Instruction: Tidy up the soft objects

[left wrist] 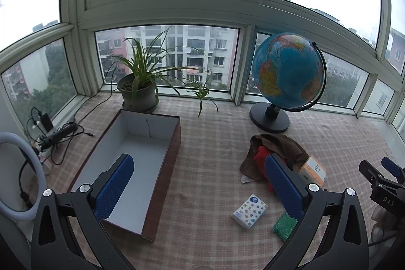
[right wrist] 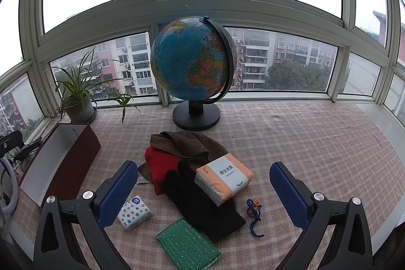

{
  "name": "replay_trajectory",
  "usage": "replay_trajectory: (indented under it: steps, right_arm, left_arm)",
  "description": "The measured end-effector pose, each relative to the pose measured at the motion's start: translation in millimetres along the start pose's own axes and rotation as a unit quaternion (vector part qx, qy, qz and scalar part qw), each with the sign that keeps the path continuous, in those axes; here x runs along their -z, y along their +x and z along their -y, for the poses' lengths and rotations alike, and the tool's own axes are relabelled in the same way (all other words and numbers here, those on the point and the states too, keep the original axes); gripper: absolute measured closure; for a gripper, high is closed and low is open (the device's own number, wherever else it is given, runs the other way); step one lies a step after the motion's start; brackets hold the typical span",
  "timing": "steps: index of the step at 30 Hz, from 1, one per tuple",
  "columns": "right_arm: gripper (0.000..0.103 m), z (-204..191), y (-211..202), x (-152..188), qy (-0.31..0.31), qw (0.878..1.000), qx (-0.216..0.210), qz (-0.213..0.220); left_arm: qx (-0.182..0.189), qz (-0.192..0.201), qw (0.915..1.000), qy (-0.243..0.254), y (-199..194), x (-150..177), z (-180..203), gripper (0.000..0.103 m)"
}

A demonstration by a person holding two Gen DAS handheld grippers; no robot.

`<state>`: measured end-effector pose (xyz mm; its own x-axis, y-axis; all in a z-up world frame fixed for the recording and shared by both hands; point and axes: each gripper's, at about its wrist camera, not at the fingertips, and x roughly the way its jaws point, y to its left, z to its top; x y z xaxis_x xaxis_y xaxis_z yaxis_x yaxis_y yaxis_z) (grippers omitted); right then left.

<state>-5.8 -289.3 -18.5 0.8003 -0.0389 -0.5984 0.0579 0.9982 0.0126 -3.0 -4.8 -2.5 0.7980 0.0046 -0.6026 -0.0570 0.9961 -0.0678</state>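
Landmark = globe, standing at the back by the window. All places are given rel. to it, going L to R.

Far L of globe, past the potted plant: the open box, white inside, empty, long axis running from the near edge back toward the window. Prob. the drop spot, judging from the task.

The left gripper hovers w/ one finger over the box's near end and the other over the pile's edge. Jaws fully spread, nothing between them.

Directly in front of globe's base: the soft pile. Brown towel lies nearest the globe, w/ red cloth tucked under its L side. The black glove runs diagonally from the red cloth toward the near R. The tissue pack rests on glove and towel, long axis also diagonal.

Nearer the camera than these, front-L of globe: small star-print tissue pack, just beside the right gripper's L finger. The green sponge is closest to the near edge. Blue cord w/ orange bit lies just R of the glove.

The right gripper is wide open, holding nothing, and pointed down at the pile. Glove and big tissue pack lie betw. its fingers, ahead and below.

Judgement: the right one is nearer the pile and the left one is nearer the box. The pick is a short drop fwd for the right; the carry then goes L, across toward the box.
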Motion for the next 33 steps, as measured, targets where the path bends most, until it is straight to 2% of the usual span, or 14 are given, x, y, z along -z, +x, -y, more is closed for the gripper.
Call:
replay_trajectory:
  steps: [33]
  right_arm:
    - [0.000,0.7,2.0,1.7,-0.003,1.000,0.004,0.000]
  left_arm:
    - [0.000,0.000,1.0000,0.002,1.2,0.1,2.5,0.000]
